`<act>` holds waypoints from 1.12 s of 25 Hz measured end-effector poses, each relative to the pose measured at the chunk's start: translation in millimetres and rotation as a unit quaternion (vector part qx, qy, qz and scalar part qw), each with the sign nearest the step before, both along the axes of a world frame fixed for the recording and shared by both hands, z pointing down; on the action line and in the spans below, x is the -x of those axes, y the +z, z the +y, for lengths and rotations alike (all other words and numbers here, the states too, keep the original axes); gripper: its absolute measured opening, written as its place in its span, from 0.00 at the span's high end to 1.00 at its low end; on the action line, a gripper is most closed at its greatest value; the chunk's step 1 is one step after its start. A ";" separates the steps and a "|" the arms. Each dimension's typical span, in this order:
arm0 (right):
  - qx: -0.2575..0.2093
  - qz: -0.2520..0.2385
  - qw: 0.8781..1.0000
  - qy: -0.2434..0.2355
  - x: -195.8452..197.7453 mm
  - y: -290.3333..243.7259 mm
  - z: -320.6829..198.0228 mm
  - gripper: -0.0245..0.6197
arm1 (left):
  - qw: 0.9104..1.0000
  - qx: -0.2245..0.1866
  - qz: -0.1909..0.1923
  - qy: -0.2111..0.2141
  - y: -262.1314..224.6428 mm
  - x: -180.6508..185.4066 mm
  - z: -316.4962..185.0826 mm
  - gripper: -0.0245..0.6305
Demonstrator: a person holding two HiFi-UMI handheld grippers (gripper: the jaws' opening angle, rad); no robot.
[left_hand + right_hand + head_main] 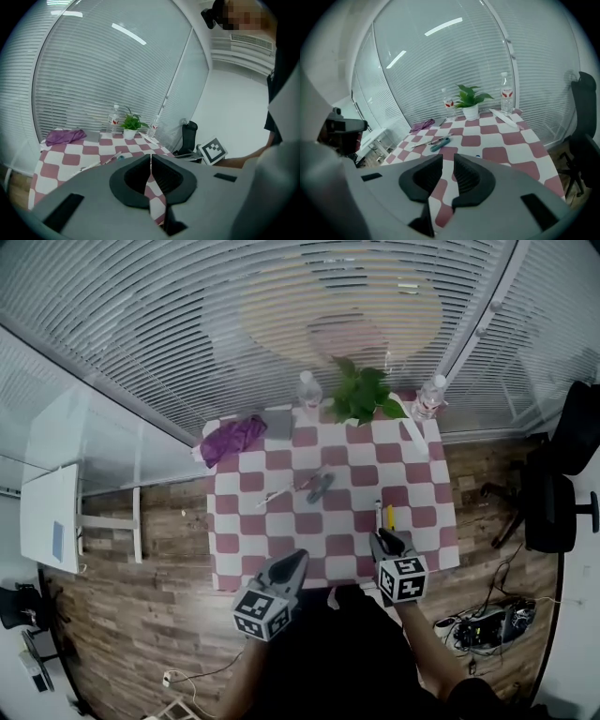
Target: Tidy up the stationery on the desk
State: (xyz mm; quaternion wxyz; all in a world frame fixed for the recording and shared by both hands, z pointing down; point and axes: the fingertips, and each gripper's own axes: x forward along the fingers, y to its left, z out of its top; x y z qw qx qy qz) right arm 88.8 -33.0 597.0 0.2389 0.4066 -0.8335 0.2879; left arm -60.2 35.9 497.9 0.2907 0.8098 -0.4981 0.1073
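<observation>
Stationery (321, 487) lies loose ahead of both grippers

2 pens (379, 515) sit just beyond the right gripper (389, 542), its jaws slightly apart and empty. A blue tool lies farther ahead of the left gripper (292, 563), jaws pressed together. Both hover at the desk (281, 554) edge, probably poised to start

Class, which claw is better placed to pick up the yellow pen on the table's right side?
Right. The right claw hovers just behind the yellow pen, jaws slightly apart; the left claw is further off, jaws together.
</observation>
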 end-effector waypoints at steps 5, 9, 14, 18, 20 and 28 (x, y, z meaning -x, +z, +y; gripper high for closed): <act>-0.004 -0.014 0.999 0.036 13.4 -23.2 11.5 0.87 | 1.000 0.001 0.007 0.016 7.8 31.4 -15.8 0.91; -0.014 -0.019 0.997 0.068 19.9 -31.8 17.5 0.88 | 0.999 0.003 -0.004 0.039 31.5 51.5 -30.9 0.91; -0.014 -0.007 0.995 0.095 28.3 -30.8 26.8 0.91 | 0.996 0.034 -0.064 0.057 72.3 80.7 -49.4 0.91; -0.021 0.003 0.993 0.112 30.3 -37.9 38.1 0.92 | 0.991 0.054 -0.098 0.072 104.7 105.9 -65.7 0.91; -0.022 0.007 0.993 0.118 29.6 -39.5 43.5 0.92 | 0.987 0.070 -0.123 0.077 124.2 121.8 -77.3 0.91; -0.017 0.016 0.990 0.137 26.2 -42.1 47.2 0.92 | 0.961 0.107 -0.222 0.123 183.3 156.2 -114.0 0.67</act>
